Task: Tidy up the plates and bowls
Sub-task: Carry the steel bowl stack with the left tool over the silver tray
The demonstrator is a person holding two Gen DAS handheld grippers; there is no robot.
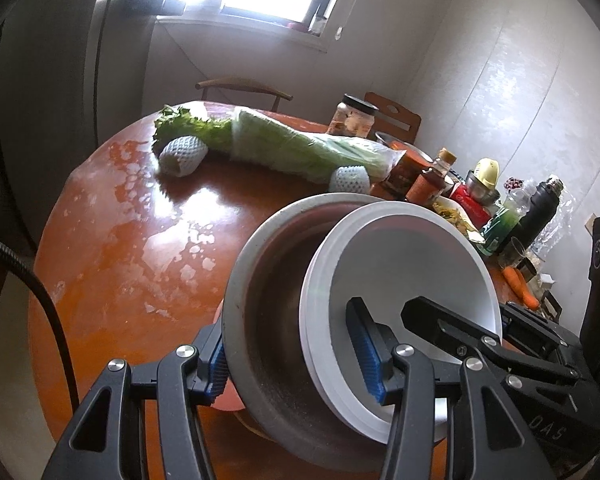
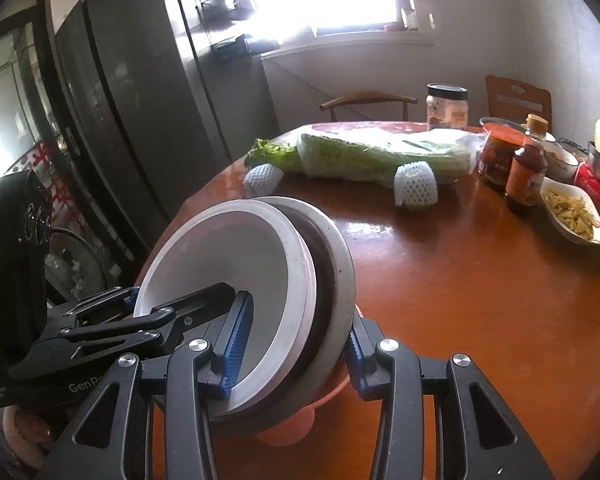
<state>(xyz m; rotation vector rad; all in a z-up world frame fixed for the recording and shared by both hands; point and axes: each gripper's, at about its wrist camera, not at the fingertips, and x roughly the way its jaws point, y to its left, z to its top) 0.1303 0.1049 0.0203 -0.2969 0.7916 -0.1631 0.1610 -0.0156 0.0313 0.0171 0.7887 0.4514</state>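
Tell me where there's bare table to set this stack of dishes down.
Free: the orange table between the held stack, the bagged cabbage and the sauce bottle. The edge by the food dish is crowded.

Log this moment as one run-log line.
left gripper: shut on bowl stack | right gripper: shut on bowl stack | stack: tilted over table

The round orange table carries bagged cabbage, jars, bottles and a food dish.

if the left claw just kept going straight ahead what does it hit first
It is already clamped on the stacked bowls, so they lead. Beyond them, probably the wrapped cabbage across the table, though depth is unclear.
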